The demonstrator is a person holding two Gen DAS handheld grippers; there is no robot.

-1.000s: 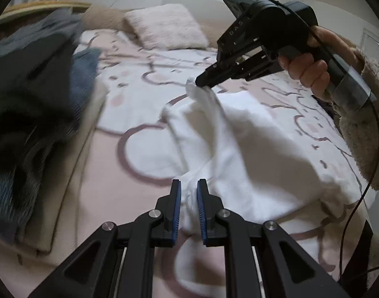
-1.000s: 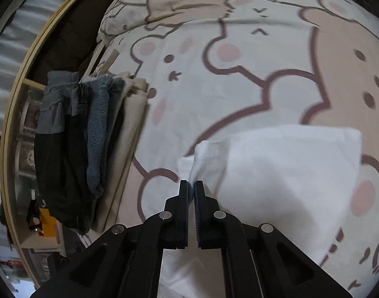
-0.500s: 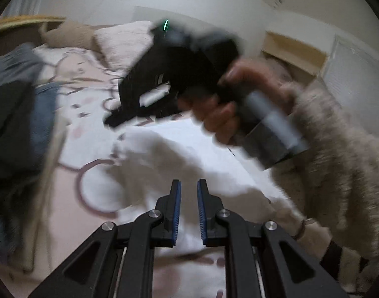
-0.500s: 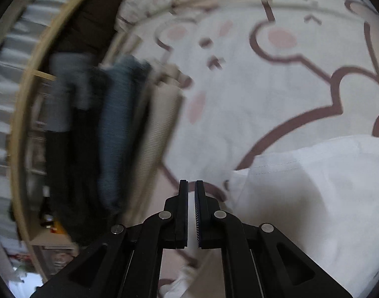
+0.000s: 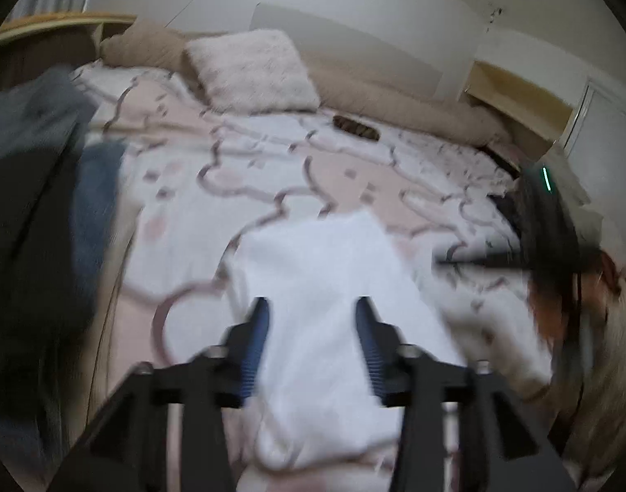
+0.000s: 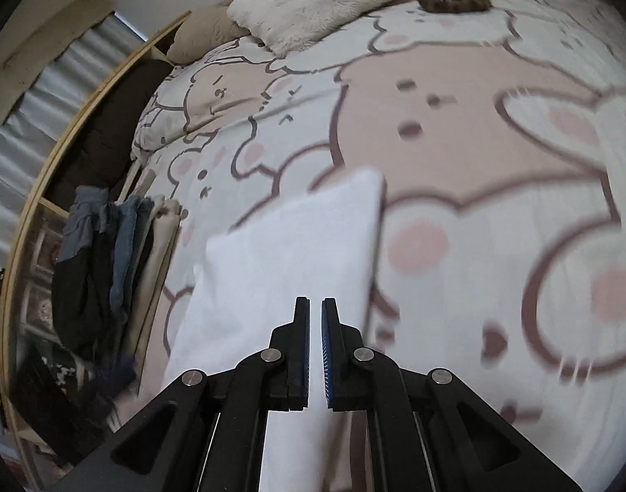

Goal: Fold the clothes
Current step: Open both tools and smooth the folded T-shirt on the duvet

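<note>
A white garment (image 5: 321, 287) lies folded in a long rectangle on the bear-print bedspread (image 5: 239, 172); it also shows in the right wrist view (image 6: 288, 254). My left gripper (image 5: 313, 320) is open, its blue pads either side of the cloth just above it, holding nothing. My right gripper (image 6: 315, 320) is shut with a thin slit between the pads and holds nothing, hovering over the garment's near right part. In the left wrist view the right gripper (image 5: 444, 262) is a dark blur at the right, apart from the cloth.
A stack of folded dark, blue and beige clothes (image 6: 108, 270) lies at the bed's left edge, also seen in the left wrist view (image 5: 46, 221). A fluffy white pillow (image 5: 251, 69) and beige bolster (image 5: 395, 98) lie at the head. A small dark item (image 6: 452, 0) rests on the bedspread.
My left gripper has opened and let go of the white garment. My right gripper has released its corner and swung away to the right. The garment now lies flat and folded.
</note>
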